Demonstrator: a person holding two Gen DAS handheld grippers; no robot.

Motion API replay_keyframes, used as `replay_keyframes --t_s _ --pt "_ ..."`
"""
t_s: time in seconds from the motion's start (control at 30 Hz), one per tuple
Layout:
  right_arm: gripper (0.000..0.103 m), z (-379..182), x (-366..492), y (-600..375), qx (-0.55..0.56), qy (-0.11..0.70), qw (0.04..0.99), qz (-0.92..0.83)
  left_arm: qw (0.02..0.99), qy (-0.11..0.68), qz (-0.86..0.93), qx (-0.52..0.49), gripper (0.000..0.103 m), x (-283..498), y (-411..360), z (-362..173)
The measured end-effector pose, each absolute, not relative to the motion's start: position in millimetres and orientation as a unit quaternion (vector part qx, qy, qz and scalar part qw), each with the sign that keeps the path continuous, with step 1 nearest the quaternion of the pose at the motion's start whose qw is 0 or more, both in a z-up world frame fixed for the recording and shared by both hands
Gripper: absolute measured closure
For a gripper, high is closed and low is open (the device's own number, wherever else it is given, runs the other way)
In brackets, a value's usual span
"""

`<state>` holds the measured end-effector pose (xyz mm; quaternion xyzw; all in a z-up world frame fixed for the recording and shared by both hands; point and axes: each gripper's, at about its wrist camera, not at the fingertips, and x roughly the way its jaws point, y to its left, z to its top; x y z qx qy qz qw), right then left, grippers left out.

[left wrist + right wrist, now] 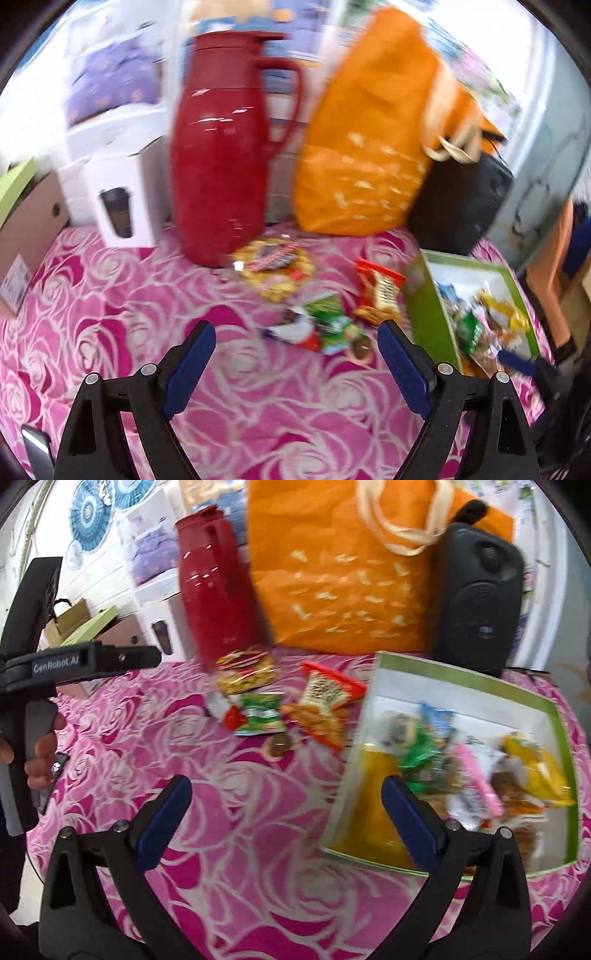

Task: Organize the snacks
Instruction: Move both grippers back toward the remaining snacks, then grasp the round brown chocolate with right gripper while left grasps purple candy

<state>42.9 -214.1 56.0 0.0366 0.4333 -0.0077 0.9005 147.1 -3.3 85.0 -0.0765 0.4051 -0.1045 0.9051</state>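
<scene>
Hovering both tongs over the pink rose-patterned cloth (110, 295), and both are released, jaws spread wide with nothing between them. My left gripper (297, 363) points straight at the loose snacks: the red-and-white wrapper (295, 328) and the green packet (330, 321) lie just ahead of its tips, touching each other, slightly right of centre. Beyond them sits the yellow noodle pack (275, 269) at the foot of the red thermos (221, 147), and the red cracker packet (380, 295) lies to the right, its long axis running away from me towards the orange bag (369, 129). A small round brown sweet (360, 347) sits just inside the right finger. The green-rimmed box (428, 314) with the sorted snacks is off to the right of this gripper. My right gripper (286, 821) straddles that box's near left edge (354, 757), its right finger over the box, so the loose pile (258, 712) lies ahead and to its left, well apart. I judge the left one nearer the pair: a short push forward, and the carry to the box runs rightward.
</scene>
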Motion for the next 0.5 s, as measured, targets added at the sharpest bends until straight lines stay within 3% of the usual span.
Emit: replay_keyframes --t_s 0.1,0.27,0.5 --pt "0.002 41.5 65.2 -197.2 0.047 0.451 0.891 0.013 0.906 0.403 -0.098 -0.088 0.012 149.6 15.2 81.3" --pt "0.041 11.3 105.8 -180.8 0.051 0.498 0.866 0.002 0.902 0.409 -0.105 -0.093 0.012 154.4 24.8 69.0" --pt "0.052 -25.1 139.6 -190.4 0.077 0.527 0.844 -0.072 0.888 0.429 -0.144 -0.077 0.033 167.0 14.2 51.7"
